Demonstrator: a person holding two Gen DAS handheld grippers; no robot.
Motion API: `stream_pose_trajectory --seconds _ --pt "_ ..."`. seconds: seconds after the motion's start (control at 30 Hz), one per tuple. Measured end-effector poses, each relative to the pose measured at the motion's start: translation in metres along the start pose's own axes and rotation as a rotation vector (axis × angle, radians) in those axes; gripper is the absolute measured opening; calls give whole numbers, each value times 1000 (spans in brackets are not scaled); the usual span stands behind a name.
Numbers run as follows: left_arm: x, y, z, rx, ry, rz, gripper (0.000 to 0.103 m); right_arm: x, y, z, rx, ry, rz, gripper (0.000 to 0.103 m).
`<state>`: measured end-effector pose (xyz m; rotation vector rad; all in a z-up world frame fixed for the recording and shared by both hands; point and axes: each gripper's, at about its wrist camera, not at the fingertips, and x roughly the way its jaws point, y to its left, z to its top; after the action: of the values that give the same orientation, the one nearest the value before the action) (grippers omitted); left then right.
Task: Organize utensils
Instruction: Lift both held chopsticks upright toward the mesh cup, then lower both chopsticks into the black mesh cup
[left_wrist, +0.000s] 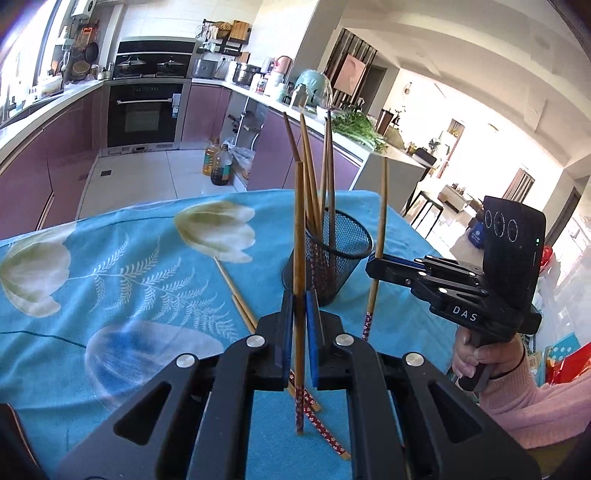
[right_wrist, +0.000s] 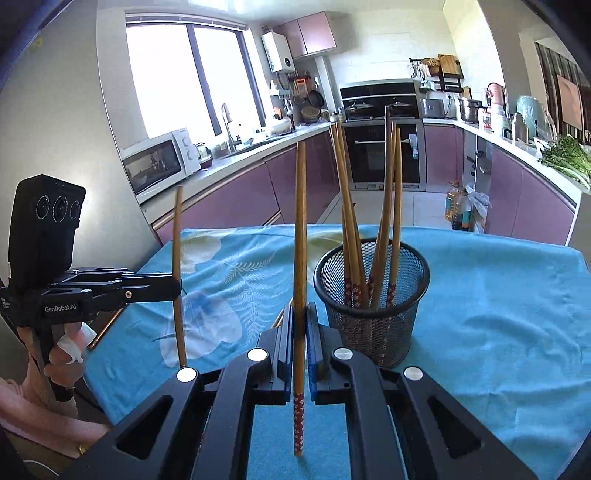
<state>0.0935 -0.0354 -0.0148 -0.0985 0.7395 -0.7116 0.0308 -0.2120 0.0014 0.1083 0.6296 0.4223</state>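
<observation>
Between each gripper's fingers: one upright chopstick, clamped.

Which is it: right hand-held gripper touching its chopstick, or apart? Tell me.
Touching. The right wrist view shows the right hand-held gripper clamped on the chopstick.

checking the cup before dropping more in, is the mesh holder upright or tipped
Upright. The mesh holder stands on its base on the blue cloth, rim level, with several chopsticks leaning inside.
</observation>
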Motion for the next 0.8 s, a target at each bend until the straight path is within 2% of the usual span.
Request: stream_pose_trajectory --seconds 0.23,0.43,0.8 --pt "-15 -1 10 0 -52 -21 8 -13 -4 9 2 -47 -3 6" --pt "-13 -4 22 5 -79 -34 8 -19 -9 18 2 -84 -4 6" --pt "-13 -29 57 63 -156 -66 8 -36 -8 46 -31 -169 -28 6"
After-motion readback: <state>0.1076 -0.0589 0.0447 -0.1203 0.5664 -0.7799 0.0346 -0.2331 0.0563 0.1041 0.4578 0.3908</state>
